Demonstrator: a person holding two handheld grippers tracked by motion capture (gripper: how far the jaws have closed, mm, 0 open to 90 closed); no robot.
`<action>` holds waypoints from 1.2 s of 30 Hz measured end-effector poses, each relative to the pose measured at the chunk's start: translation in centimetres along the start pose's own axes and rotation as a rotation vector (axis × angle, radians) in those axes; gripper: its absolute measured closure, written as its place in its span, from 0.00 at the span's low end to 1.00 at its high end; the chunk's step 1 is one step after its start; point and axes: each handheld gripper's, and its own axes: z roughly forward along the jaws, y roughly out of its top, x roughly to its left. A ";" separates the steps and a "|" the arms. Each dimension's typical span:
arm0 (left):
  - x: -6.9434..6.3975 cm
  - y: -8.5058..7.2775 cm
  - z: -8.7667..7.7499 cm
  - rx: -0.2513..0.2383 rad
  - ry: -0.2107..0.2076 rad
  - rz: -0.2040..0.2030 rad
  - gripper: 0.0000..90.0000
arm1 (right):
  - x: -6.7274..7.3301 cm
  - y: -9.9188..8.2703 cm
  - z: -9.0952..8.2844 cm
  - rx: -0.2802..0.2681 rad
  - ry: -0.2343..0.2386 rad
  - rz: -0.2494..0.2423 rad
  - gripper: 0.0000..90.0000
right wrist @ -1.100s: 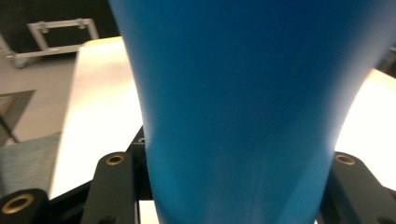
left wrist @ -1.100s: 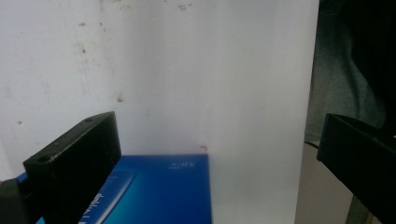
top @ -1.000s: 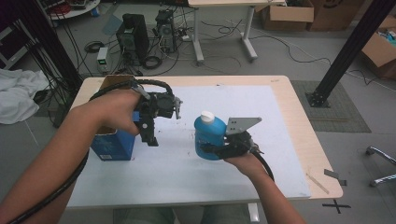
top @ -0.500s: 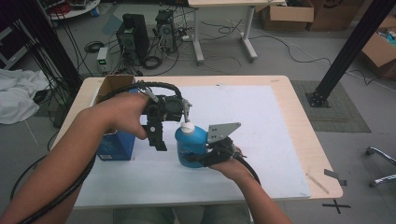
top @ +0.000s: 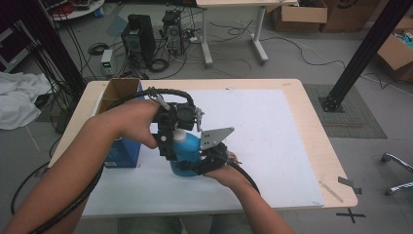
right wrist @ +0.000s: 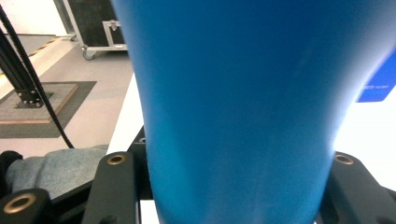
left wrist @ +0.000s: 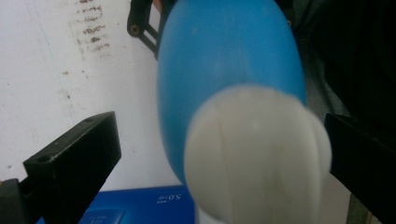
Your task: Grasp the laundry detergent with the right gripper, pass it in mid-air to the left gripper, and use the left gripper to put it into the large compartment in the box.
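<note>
On the white table [top: 272,126] — right hand-held gripper [top: 207,161] pinches the blue bottle [top: 187,148], cap up; left hand-held gripper [top: 173,141] spread.

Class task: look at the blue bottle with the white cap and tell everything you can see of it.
The blue bottle is smooth, rounded and looks like plastic, with a white ribbed cap on top. It stands roughly upright above the white sheet on the table. The right claw is shut on its body, jaws pressing both sides. The left claw hangs over the cap, jaws open either side of it, not touching. A blue box stands beside it.
</note>
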 end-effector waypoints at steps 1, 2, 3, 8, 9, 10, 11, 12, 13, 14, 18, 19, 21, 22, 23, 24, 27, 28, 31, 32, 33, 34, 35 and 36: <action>0.0 0.1 0.1 0.003 -0.001 0.000 0.00 | 0.0 0.1 0.1 0.000 0.002 0.000 0.50; 0.0 0.1 0.2 0.002 0.000 0.002 0.00 | 0.1 0.1 0.3 0.000 0.004 0.001 0.50; 0.0 0.1 0.2 0.002 0.000 0.002 0.00 | 0.1 0.1 0.3 0.000 0.004 0.001 0.50; -0.2 0.3 0.5 0.008 0.006 -0.001 0.01 | 0.0 0.6 0.7 -0.001 0.007 -0.013 0.50; -0.2 0.4 0.6 0.007 0.010 -0.003 0.01 | 0.0 0.7 0.7 -0.003 0.006 -0.018 0.50; -0.2 0.4 0.5 0.014 0.013 -0.001 0.01 | 0.0 0.8 0.8 -0.003 0.006 -0.017 0.50; -0.2 0.4 0.5 0.014 0.013 -0.001 0.02 | 0.0 0.8 0.8 -0.002 0.008 -0.017 0.50; -0.3 0.4 0.5 0.011 0.018 0.003 0.02 | -0.1 0.9 0.8 -0.004 0.008 -0.022 0.50; -0.3 0.5 0.5 0.015 0.019 0.004 0.02 | -0.1 0.9 0.8 -0.002 0.006 -0.021 0.50; -0.3 0.5 0.5 0.013 0.021 0.005 0.03 | -0.1 1.0 0.9 -0.003 0.005 -0.025 0.50; -0.3 0.5 0.6 0.019 0.024 0.005 0.05 | -0.2 1.1 0.9 -0.003 0.007 -0.026 0.50; -0.4 0.5 0.6 0.018 0.023 0.005 0.06 | -0.2 1.1 1.0 -0.004 0.007 -0.029 0.50; -0.3 0.4 0.6 0.019 0.015 0.003 0.08 | -0.2 1.1 1.0 -0.005 0.009 -0.028 0.50; -0.3 0.4 0.6 0.020 0.013 0.002 0.08 | -0.1 1.1 1.0 -0.006 0.015 -0.019 0.50; -0.3 0.4 0.6 0.020 0.013 0.002 0.09 | -0.1 1.1 1.0 -0.006 0.015 -0.019 0.50; -0.3 0.4 0.7 0.019 0.013 0.001 0.09 | -0.1 1.1 1.0 -0.004 0.015 -0.017 0.50; -0.3 0.3 0.7 0.019 0.015 -0.003 0.11 | -0.1 1.1 1.0 -0.002 0.015 -0.016 0.51; -0.3 0.4 0.7 0.022 0.016 -0.001 0.12 | -0.1 1.1 1.1 -0.002 0.015 -0.016 0.51; -0.2 0.4 0.7 0.025 0.016 0.002 0.13 | -0.1 1.1 1.1 -0.001 0.017 -0.011 0.51; -0.2 0.4 0.7 0.026 0.016 0.001 0.14 | -0.2 1.1 1.1 -0.003 0.015 -0.014 0.51; -0.2 0.4 0.7 0.026 0.017 0.001 0.14 | -0.2 1.1 1.1 -0.003 0.015 -0.013 0.51; -0.2 0.4 0.7 0.027 0.018 0.001 0.15 | -0.1 1.1 1.1 -0.002 0.014 -0.012 0.51; -0.2 0.4 0.7 0.027 0.021 0.003 0.16 | -0.2 1.1 1.1 -0.002 0.016 -0.012 0.51; -0.2 0.4 0.7 0.027 0.024 0.001 0.17 | -0.2 1.1 1.1 -0.002 0.014 -0.013 0.51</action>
